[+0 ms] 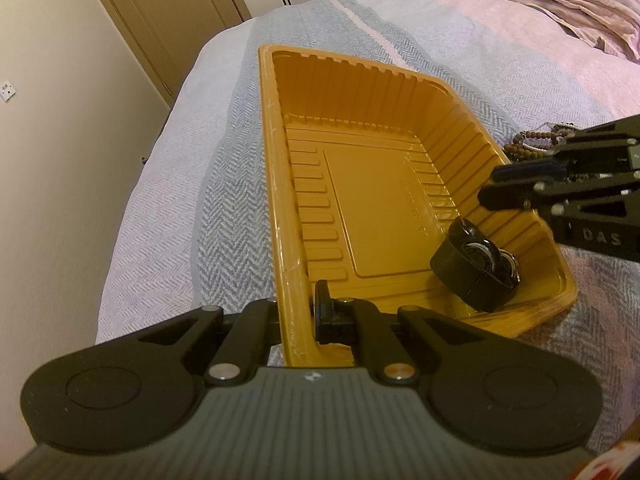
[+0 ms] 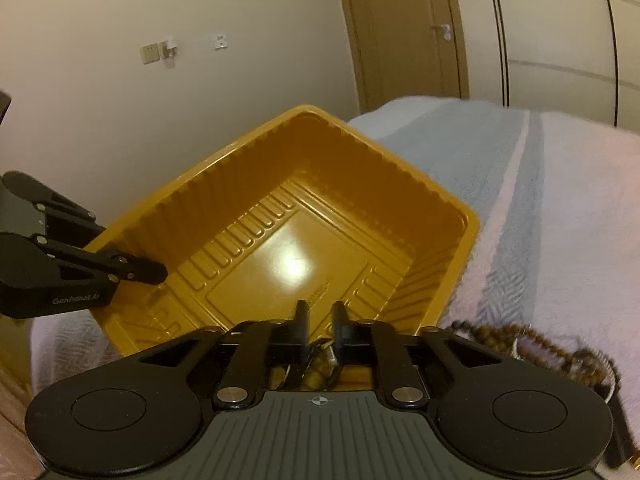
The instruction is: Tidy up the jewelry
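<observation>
Black-strapped watches [image 1: 478,268] lie in ribbed orange plastic tray [image 1: 360,80], left gripper [image 1: 298,320] pinching its rim.

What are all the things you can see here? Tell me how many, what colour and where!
tray: one, orange-yellow plastic, on the bed, near its edge
watch: one, black strap with a round face, inside the tray at a near corner
bead strings: a bunch, too tangled to count, brown, on the blanket beside the tray
blanket: one, pale blue and pink stripes, covering the bed
pillow: one, pink, at the far end of the bed
door: one, brown, in the far wall
left claw: one, black, shut on the tray's near wall
right claw: one, black, open above the watch
</observation>
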The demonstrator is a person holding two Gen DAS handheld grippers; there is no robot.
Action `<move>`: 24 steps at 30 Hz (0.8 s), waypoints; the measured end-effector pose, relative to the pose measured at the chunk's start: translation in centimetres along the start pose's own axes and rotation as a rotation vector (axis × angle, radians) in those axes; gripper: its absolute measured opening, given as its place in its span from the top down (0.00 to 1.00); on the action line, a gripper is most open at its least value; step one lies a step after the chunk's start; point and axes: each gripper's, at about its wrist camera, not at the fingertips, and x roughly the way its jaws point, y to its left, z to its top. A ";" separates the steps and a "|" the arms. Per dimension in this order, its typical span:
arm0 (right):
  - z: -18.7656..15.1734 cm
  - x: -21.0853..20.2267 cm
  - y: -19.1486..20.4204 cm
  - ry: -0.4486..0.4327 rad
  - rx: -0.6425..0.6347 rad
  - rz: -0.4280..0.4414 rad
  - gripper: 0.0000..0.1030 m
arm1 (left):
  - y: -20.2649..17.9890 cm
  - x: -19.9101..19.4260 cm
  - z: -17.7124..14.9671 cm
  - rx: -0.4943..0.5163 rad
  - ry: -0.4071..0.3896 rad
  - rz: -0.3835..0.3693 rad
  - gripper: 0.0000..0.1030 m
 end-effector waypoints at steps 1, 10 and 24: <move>-0.1 -0.3 -0.3 -0.012 0.010 -0.004 0.49 | 0.0 0.0 0.0 0.000 0.000 0.000 0.97; -1.7 -5.2 -4.4 -0.045 0.074 -0.203 0.48 | 0.1 -0.1 -0.2 -0.003 -0.001 0.000 0.97; -6.1 -10.3 -16.6 0.035 0.202 -0.620 0.56 | -0.2 -0.2 -0.2 0.000 -0.004 0.004 0.97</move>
